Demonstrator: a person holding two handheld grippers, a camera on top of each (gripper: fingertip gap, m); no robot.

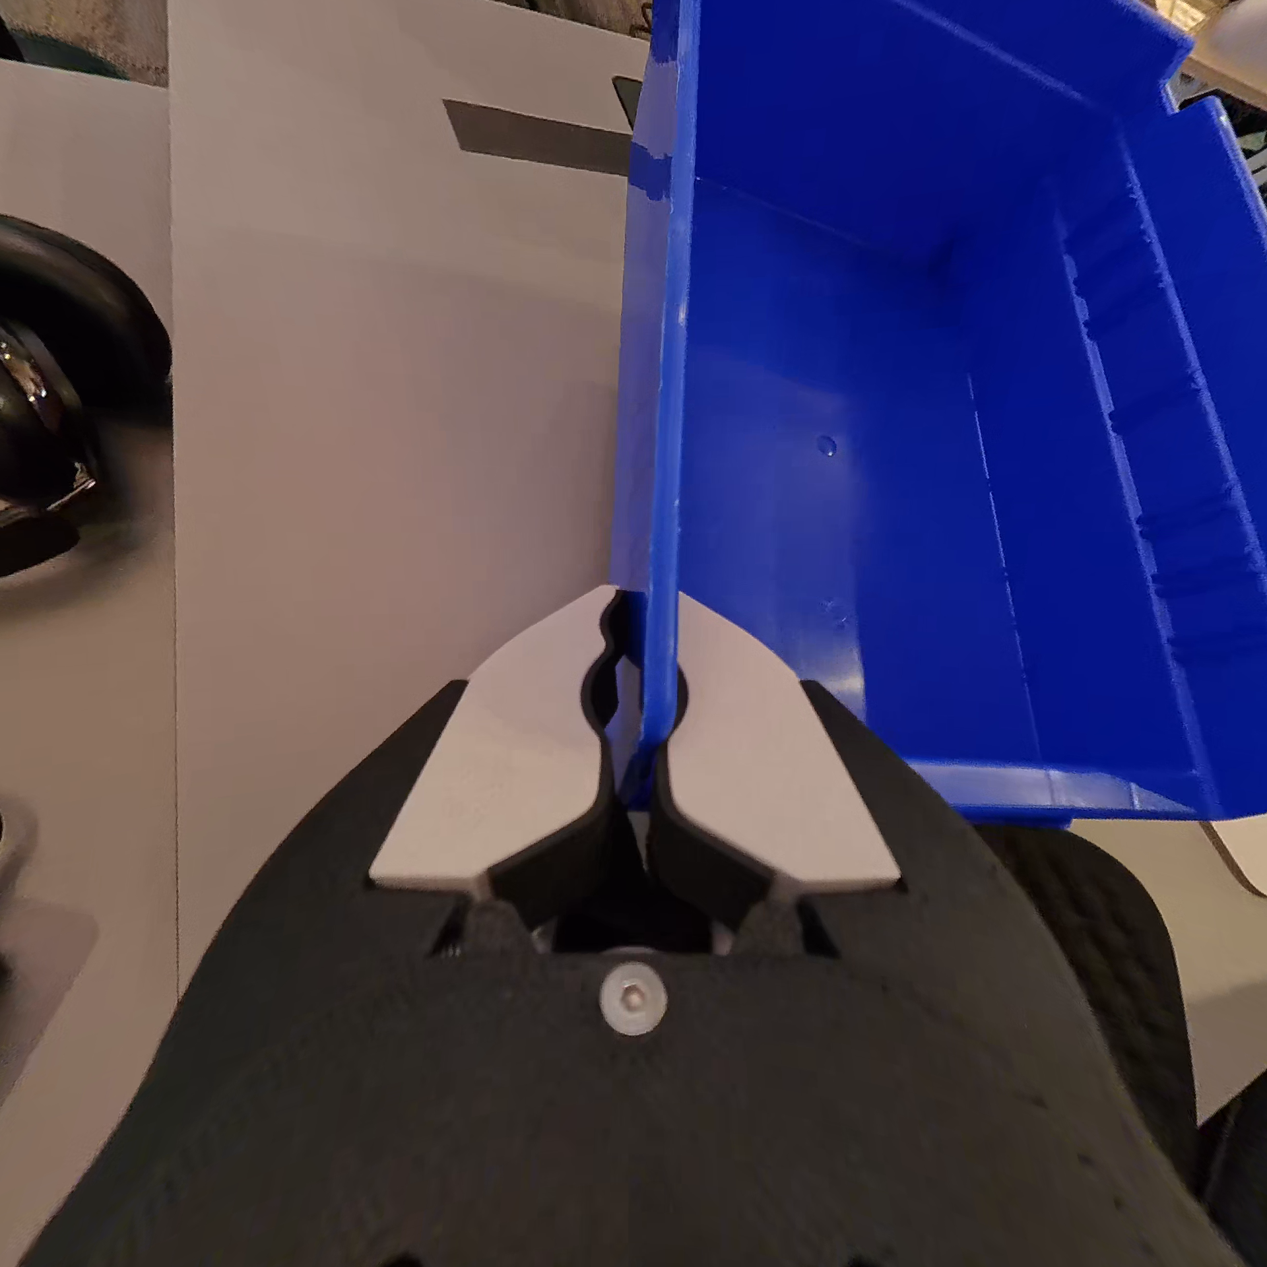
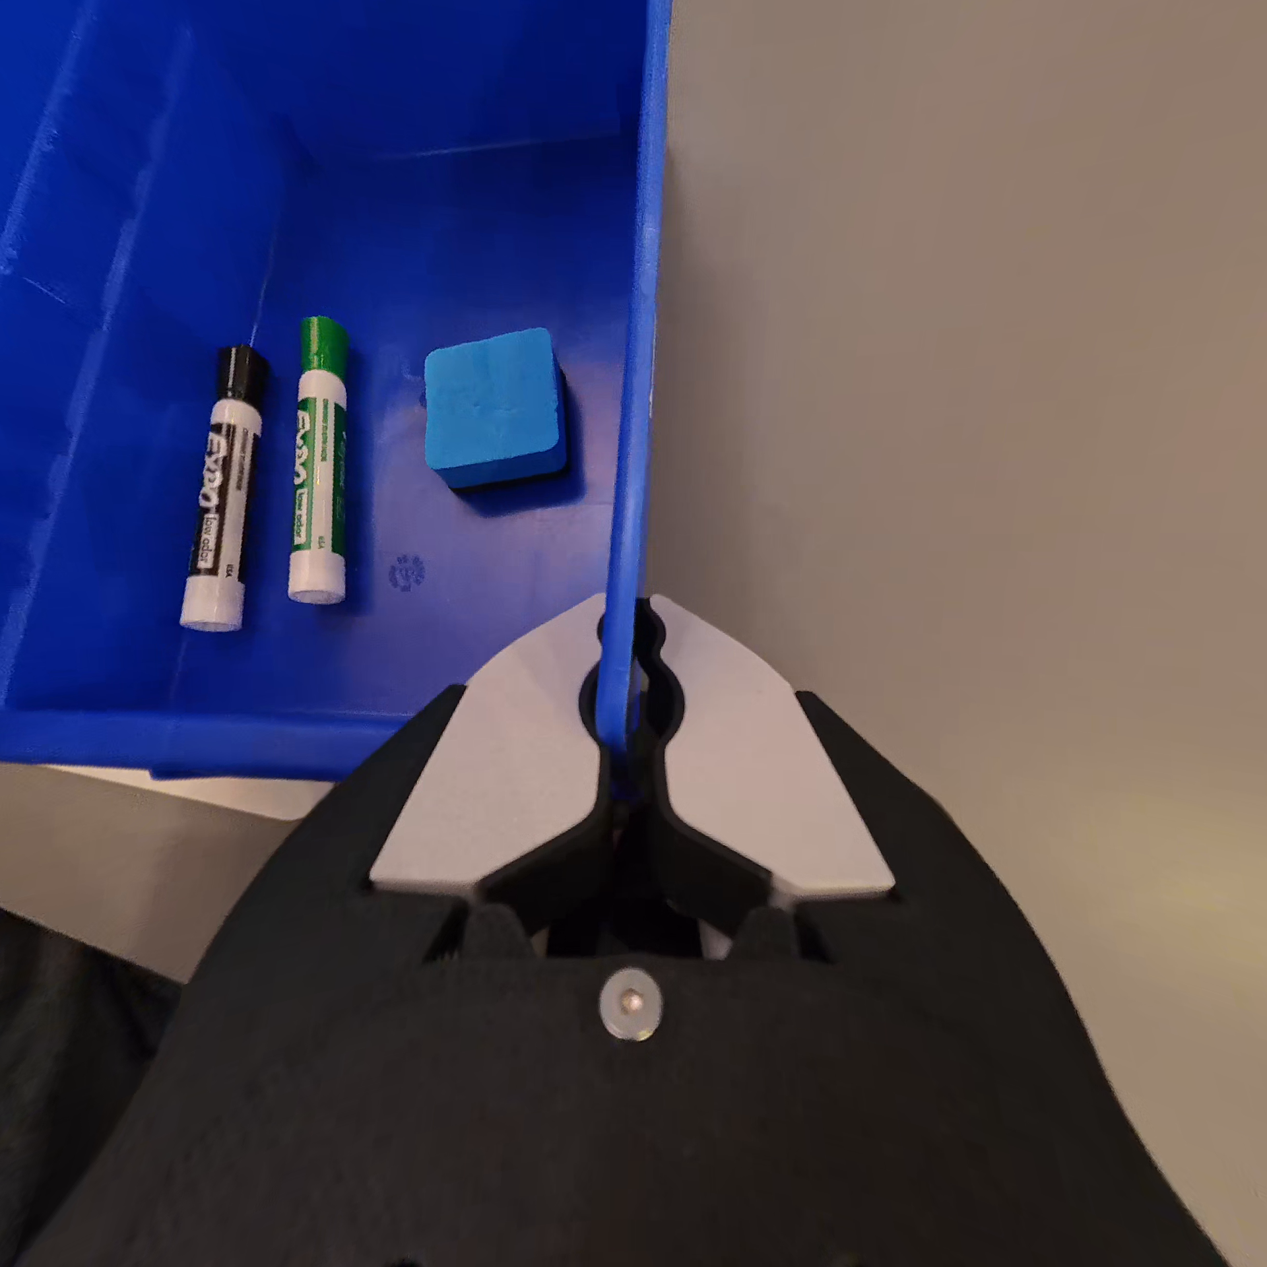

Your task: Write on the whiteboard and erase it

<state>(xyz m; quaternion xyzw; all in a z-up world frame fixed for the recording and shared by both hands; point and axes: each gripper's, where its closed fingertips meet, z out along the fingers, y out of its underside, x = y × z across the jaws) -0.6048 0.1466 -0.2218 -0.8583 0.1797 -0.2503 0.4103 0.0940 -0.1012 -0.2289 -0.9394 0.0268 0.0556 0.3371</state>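
While both markers [image 2: 219,493] and the eraser [image 2: 495,408] are lying unused in the blue bin [image 1: 857,411], we are clamping its walls with left gripper [image 1: 648,610] and right gripper [image 2: 627,610]; writing and erasing are still waiting.

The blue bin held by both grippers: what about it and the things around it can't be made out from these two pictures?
- Whiteboard: in neither view.
- Bin underside: hidden by its own floor, both views.
- Markers' tips: capped, right wrist view.
- Black object: cut off by the left edge, left wrist view.
- Eraser underside: faces down, right wrist view.
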